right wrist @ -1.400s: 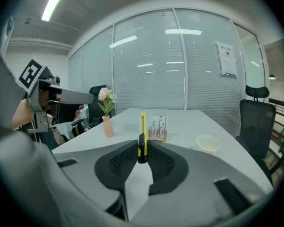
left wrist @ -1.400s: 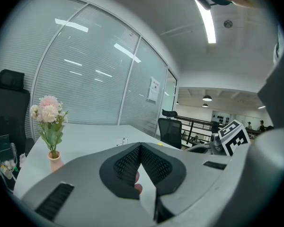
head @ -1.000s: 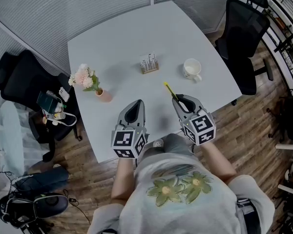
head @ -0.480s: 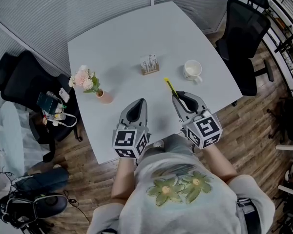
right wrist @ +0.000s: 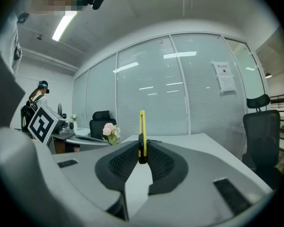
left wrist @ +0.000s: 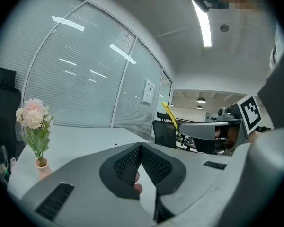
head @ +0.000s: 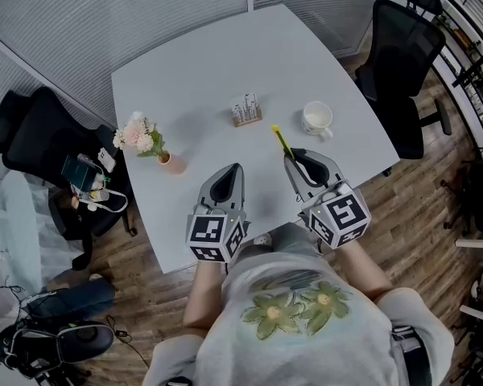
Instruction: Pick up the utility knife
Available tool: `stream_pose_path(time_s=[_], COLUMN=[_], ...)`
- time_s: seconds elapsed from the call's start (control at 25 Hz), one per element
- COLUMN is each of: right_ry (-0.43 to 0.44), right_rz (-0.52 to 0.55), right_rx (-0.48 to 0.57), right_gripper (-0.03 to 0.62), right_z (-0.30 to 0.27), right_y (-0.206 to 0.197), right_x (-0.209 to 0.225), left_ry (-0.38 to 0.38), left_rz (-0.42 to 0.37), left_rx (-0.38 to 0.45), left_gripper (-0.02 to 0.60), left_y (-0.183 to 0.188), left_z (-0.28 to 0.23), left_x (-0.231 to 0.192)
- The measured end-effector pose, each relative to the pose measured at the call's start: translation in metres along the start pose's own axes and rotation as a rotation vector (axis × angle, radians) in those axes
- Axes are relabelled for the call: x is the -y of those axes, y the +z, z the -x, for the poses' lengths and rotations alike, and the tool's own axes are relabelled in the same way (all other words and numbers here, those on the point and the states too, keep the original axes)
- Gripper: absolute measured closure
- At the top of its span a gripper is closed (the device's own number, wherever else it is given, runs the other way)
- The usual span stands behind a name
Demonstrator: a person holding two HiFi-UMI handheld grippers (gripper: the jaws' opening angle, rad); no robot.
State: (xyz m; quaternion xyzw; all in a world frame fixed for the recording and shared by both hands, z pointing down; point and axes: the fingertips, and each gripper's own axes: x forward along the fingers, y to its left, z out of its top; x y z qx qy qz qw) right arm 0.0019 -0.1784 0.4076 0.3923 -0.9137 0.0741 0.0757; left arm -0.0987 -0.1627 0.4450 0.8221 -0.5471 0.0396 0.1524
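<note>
Since the earlier frame the right gripper (head: 293, 160) has risen off the table (head: 209, 63), and its marker cube reads larger in the head view. The left gripper (head: 230, 170) hasn't shifted. Both sit over the table's near edge, pointing toward its far side.

Right jaws are nearly together, clamped on the yellow utility knife (head: 281, 142). The pads pinch its rear end and the body stands edge-up between them. The knife is clear of the table and sticks out past the jaw tips toward the table's centre.

Left jaws: tips meet, nothing between them.

Further out on the table:
- a pink vase of flowers (head: 143, 139) by the left edge
- a small desk stand (head: 245, 109) around the centre
- a white mug (head: 315, 117) right of centre

A black office chair (head: 398, 47) stands off the table's far right corner, and another chair (head: 32, 135) off its left side. A glass partition (head: 145, 6) with blinds runs behind the table's far edge.
</note>
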Motion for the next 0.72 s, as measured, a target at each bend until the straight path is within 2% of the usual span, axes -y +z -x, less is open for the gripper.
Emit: stream_pose_path(time_s=[0.72], right_ry=[-0.007], right_rz=[-0.006], right_rx=[0.017], right_gripper=[0.537], right_z=[-0.0005], right_y=[0.0082], right_x=[-0.0063], left_ry=[-0.023], left_rz=[0.006], left_rx=[-0.012], left_gripper=[0.579], left_y=[-0.0051], left_z=[-0.0006], left_x=[-0.0014])
